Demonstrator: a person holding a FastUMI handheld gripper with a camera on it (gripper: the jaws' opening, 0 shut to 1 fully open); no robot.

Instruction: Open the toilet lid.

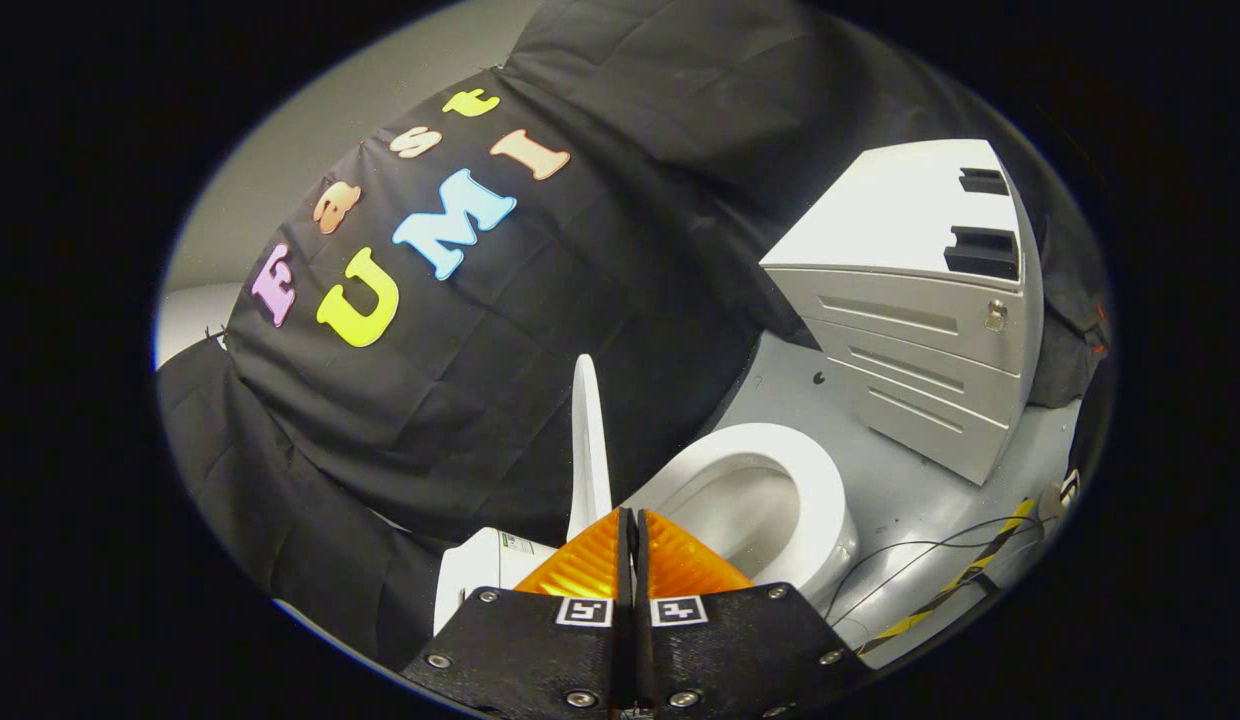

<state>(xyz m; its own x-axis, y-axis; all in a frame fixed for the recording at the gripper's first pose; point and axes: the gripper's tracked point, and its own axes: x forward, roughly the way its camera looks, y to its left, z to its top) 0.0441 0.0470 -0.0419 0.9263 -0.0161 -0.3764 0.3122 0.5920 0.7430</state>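
1 toilet lid [587,440] upright (hand-held gripper [632,520] prob. closed)

Claw [631,525]: your two fingers lie pressed together, tips just at the foot of the raised lid.
Toilet lid [588,450]: upright, edge-on ahead of you — wall cloth behind it.
Toilet bowl [780,495]: right of the lid, on the floor [910,490].
Drawer cabinet [920,320]: beyond the bowl, further right.
Cables [940,570]: on the floor — right of the bowl.
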